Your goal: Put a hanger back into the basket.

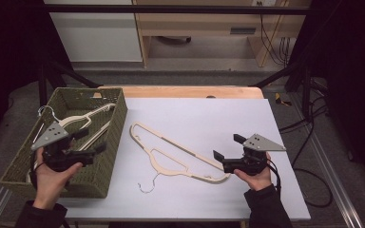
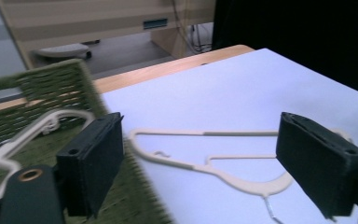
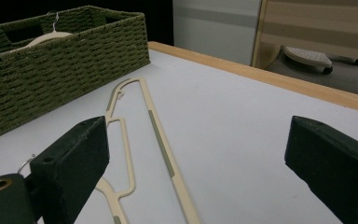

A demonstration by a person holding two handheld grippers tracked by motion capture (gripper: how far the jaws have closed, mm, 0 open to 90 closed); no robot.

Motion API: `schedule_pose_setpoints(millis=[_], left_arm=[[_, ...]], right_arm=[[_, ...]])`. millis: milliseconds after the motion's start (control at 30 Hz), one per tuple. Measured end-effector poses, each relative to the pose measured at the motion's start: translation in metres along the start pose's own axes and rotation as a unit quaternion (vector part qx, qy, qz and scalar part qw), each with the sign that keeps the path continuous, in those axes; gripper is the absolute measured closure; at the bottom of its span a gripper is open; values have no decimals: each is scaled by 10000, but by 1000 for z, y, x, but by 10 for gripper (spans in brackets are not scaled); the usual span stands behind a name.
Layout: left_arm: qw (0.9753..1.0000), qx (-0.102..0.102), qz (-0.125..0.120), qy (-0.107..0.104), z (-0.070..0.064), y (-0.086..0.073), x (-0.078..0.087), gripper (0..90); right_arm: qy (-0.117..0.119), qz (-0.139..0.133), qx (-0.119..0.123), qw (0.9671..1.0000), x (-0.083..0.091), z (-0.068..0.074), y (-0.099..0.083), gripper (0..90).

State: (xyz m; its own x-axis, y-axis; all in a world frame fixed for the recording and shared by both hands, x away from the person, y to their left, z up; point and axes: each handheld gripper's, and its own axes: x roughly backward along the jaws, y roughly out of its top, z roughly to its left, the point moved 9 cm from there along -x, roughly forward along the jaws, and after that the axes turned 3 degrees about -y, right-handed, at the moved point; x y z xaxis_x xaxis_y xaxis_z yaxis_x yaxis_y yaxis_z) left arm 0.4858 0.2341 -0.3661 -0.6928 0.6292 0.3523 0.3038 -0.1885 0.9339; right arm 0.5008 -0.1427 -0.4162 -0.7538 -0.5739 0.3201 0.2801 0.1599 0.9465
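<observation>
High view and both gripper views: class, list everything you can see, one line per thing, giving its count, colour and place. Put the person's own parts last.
Hanger on the table: one, cream with a metal hook, flat on the white surface, between the two grippers.
Basket: one, olive-green woven, at the table's left end.
Hangers in the basket: at least two, cream; exact count unclear.
Table: one, white top with a wooden far edge.
Cupboards: pale wood and white, behind the table.
Cables: black, on the floor at right.
Left gripper: one, black, open, over the basket.
Right gripper: one, black, open, by the hanger's near end.
Hands: two, in dark sleeves.
</observation>
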Motion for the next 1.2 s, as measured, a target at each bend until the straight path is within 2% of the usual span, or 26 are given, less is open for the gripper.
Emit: schedule_pose_setpoints(millis=[133, 300, 400, 633, 867, 1033, 1200], left_arm=[[9999, -109, -58, -110, -23, -2, -14, 130], [9997, -160, 2, -200, -43, -10, -31, 131], [9992, -269, 134, -271, -52, -17, -42, 131], [9977, -356, 384, -423, -70, -33, -62, 152], [9956, -378, 724, -450, -82, -56, -81, 177], [9934, -269, 1025, -443, -83, -78, -96, 212], [9900, -228, 1335, -405, -82, -97, -107, 246]], right_arm=[[12, 23, 21, 10000, 1, -1, -1, 70], [21, 38, 10, 10000, 0, 0, -2, 70], [23, 45, 25, 10000, -2, 1, -3, 70], [40, 82, 44, 9999, -3, 3, -5, 70], [103, 132, 116, 9998, -7, 8, -7, 70], [158, 197, 159, 9996, -11, 12, -11, 71], [193, 236, 164, 9994, -13, 15, -13, 71]])
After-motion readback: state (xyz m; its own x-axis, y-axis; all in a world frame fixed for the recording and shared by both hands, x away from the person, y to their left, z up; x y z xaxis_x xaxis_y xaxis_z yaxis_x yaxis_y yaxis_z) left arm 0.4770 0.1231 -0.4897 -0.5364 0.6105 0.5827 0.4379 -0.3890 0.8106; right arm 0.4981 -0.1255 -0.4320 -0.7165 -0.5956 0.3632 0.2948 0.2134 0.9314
